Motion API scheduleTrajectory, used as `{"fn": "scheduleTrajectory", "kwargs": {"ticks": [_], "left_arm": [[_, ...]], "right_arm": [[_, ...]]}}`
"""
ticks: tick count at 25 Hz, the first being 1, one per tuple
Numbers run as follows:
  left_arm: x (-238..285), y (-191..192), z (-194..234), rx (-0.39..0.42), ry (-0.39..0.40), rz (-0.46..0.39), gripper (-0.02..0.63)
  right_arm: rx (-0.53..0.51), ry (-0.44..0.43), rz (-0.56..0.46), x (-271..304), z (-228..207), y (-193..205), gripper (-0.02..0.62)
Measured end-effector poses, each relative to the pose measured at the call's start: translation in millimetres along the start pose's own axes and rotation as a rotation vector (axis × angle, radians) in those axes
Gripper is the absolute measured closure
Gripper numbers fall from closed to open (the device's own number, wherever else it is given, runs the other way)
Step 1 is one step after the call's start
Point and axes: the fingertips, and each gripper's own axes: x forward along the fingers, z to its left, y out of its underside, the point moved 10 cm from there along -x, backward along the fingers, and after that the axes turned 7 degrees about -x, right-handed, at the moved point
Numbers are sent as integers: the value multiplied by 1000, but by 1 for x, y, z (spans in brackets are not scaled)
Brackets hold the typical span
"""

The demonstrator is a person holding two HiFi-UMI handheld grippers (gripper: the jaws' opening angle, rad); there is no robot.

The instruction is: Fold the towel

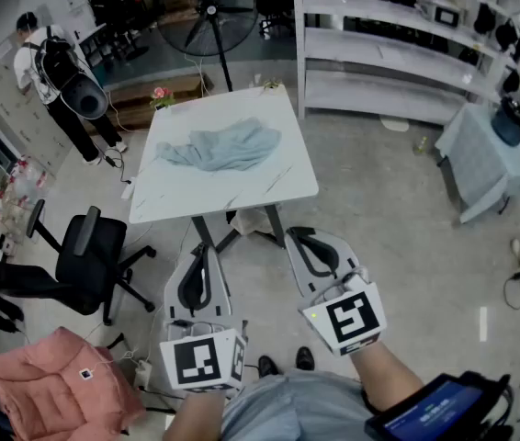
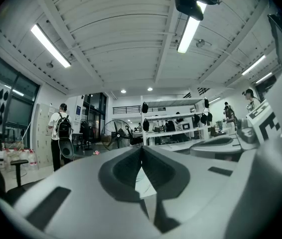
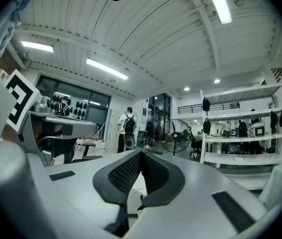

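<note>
One wide white shelf unit (image 1: 379,62) fills the far side of the room ahead of you. Nearer stands the white table (image 1: 242,191). The towel (image 1: 223,145) lies crumpled in a pale blue heap around the table's middle, well apart from both of your tools. A black office chair (image 1: 85,251) sits left of the table, with a pink padded cloth (image 1: 44,389) nearer your feet. You hold the left gripper (image 1: 203,246) and right gripper (image 1: 294,234) level and side by side, short of the table's near edge. Each has its jaws pressed together with nothing between them. Each marker cube (image 1: 203,361) shows a black-and-white square pattern. The blue screen (image 1: 439,410) by your right arm carries print too small to read
</note>
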Motion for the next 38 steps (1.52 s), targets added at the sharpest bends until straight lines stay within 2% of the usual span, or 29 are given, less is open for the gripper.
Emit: {"fn": "scheduleTrajectory", "kwargs": {"ticks": [12, 21, 29, 33, 38], "left_arm": [[5, 16, -14, 18, -38, 45, 597], [26, 31, 2, 13, -72, 61, 597], [95, 60, 68, -57, -83, 76, 597], [152, 76, 128, -86, -81, 99, 597], [231, 77, 202, -108, -41, 162, 597]], "right_arm": [[39, -55, -20, -7, -18, 24, 563], [29, -121, 23, 33, -19, 39, 572], [23, -122, 63, 127, -21, 68, 577], [22, -105, 91, 203, -21, 82, 577], [36, -71, 148, 303, -25, 82, 577]]}}
